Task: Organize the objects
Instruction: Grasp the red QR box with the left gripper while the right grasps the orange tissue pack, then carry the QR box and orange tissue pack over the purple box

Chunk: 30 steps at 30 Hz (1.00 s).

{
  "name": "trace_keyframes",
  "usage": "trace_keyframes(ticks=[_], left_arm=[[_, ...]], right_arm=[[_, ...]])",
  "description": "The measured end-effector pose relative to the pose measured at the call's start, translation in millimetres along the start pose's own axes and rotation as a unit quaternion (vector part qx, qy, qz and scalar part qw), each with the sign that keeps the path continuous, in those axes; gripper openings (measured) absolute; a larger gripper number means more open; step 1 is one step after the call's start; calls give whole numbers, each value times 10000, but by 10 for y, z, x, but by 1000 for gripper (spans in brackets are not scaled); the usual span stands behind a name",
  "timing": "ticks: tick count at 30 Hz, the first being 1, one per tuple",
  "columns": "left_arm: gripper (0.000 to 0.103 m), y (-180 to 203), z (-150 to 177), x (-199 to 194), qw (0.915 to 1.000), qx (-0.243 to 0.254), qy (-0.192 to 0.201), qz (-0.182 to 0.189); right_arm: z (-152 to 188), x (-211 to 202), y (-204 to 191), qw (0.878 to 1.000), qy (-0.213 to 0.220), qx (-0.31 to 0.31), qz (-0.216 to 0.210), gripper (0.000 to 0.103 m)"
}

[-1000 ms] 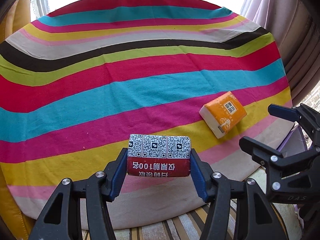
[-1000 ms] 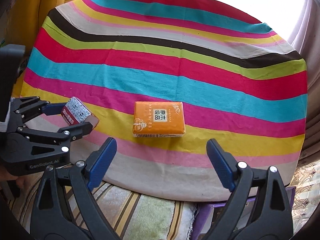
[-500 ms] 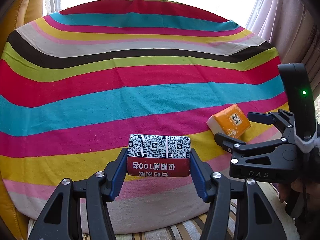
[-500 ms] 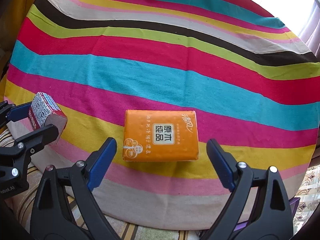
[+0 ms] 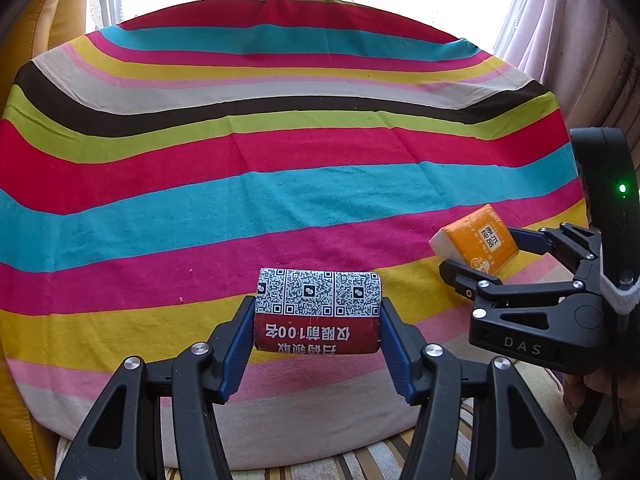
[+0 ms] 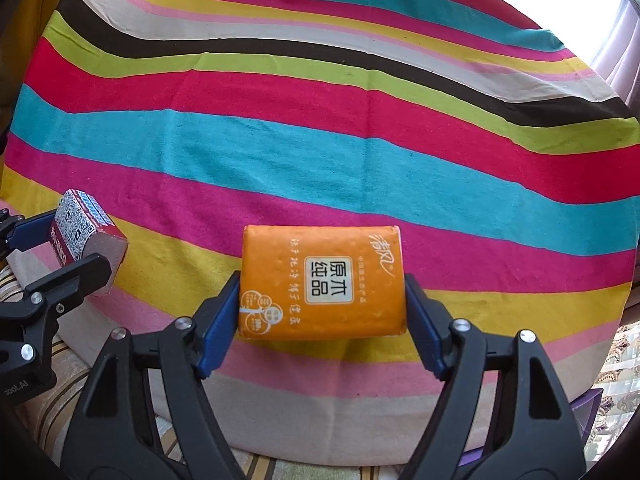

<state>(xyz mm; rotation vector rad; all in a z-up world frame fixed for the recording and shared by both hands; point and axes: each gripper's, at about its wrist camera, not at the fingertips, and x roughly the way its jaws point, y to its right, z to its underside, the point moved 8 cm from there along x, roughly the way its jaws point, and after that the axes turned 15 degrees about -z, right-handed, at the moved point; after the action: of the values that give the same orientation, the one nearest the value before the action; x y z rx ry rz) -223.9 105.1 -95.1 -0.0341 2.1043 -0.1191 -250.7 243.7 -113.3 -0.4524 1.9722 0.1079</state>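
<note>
Two wrist fisheyes, angled steeply down, close over the table.
Both share the striped cloth (image 5: 280, 184); each glimpses the other's pack.

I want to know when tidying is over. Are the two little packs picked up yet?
Nearly. Done: the left gripper is clamped on the red pack with QR codes. In hand: the right gripper is closing its jaws around the orange tissue pack, whose sides sit against the blue pads. Left: finishing that grip and putting both somewhere; no destination shows on the striped cloth.
</note>
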Motion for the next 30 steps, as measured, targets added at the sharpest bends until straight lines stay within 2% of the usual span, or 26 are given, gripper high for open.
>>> trace_keyframes(ticks=[15, 30], left_arm=[[59, 146, 85, -398, 9992, 242, 324, -55], [59, 509, 238, -892, 9967, 498, 628, 154]], right_arm=[[317, -496, -64, 9985, 422, 355, 70, 78], [716, -1137, -33, 9935, 895, 695, 143, 78]])
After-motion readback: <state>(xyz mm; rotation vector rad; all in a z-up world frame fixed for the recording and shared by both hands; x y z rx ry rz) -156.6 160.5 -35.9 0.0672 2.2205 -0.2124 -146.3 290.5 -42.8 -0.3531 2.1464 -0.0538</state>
